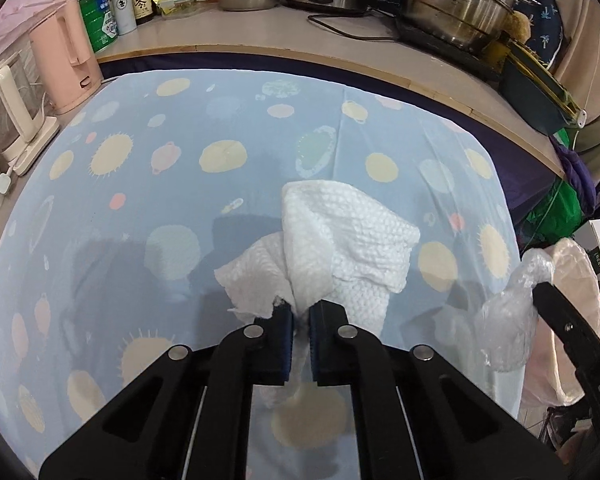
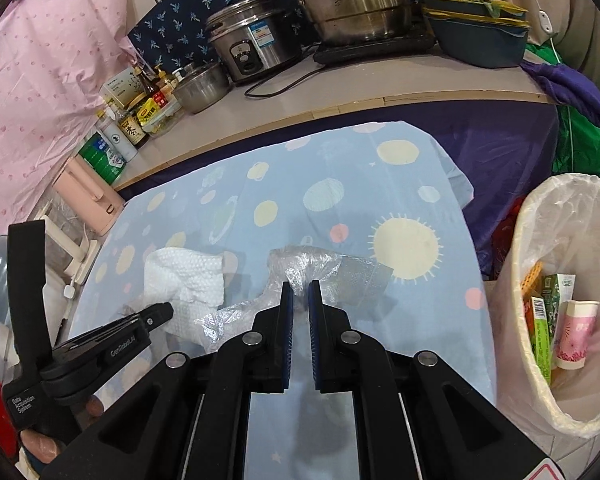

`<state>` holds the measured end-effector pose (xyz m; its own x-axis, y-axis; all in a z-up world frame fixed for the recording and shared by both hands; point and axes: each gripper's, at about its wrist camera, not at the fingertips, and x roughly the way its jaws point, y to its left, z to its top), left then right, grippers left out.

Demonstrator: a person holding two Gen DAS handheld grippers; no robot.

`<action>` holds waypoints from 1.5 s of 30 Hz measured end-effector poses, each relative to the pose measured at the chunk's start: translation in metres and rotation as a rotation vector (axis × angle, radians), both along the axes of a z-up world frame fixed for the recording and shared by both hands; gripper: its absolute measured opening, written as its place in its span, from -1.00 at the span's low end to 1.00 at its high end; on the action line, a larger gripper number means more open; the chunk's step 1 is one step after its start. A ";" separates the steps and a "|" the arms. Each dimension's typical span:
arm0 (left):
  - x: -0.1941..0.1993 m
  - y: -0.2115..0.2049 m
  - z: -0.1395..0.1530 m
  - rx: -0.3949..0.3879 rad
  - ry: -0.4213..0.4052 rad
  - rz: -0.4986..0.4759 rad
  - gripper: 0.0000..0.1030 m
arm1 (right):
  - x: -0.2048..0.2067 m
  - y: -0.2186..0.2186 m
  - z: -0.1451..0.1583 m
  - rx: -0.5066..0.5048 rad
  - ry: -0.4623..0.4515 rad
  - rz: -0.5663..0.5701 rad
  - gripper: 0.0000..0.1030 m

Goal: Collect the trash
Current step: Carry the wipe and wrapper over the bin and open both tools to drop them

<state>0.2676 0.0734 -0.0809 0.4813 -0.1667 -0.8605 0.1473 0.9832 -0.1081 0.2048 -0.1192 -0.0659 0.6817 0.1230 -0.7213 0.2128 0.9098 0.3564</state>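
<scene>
Paper towel [image 1: 340, 240] hangs pinched in the left gripper [image 1: 300, 314] above the cloth-covered table [image 1: 140, 184], while the right gripper [image 2: 300, 292] clamps clear plastic wrap [image 2: 312, 260] near the table's right edge, beside the lined trash bin [image 2: 520, 240].

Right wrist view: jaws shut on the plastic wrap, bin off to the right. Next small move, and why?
Probably swing the right gripper right, over the trash bin, then open. Its jaws are already pinched on the clear plastic wrap, and the lined bin stands open with trash already in it. The left gripper grips the paper towel and can follow.
</scene>
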 end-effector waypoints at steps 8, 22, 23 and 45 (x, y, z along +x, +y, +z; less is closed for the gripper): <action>-0.065 -0.030 0.023 -0.013 -0.013 -0.088 -0.89 | -0.062 -0.054 0.021 -0.001 -0.056 -0.097 -0.86; -0.143 -0.137 0.040 -0.013 -0.030 -0.360 -0.89 | -0.172 -0.172 0.008 0.006 -0.045 -0.391 -0.86; -0.147 -0.144 0.041 -0.010 -0.035 -0.373 -0.89 | -0.178 -0.178 0.006 0.006 -0.044 -0.406 -0.86; -0.110 -0.300 -0.005 0.156 0.004 -0.473 -0.87 | -0.190 -0.247 -0.014 0.049 -0.042 -0.526 -0.85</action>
<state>0.1576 -0.2265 -0.0857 0.3812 -0.2350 -0.8941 0.5807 0.8134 0.0338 0.0150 -0.3661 -0.0802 0.6886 -0.2104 -0.6939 0.6206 0.6659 0.4140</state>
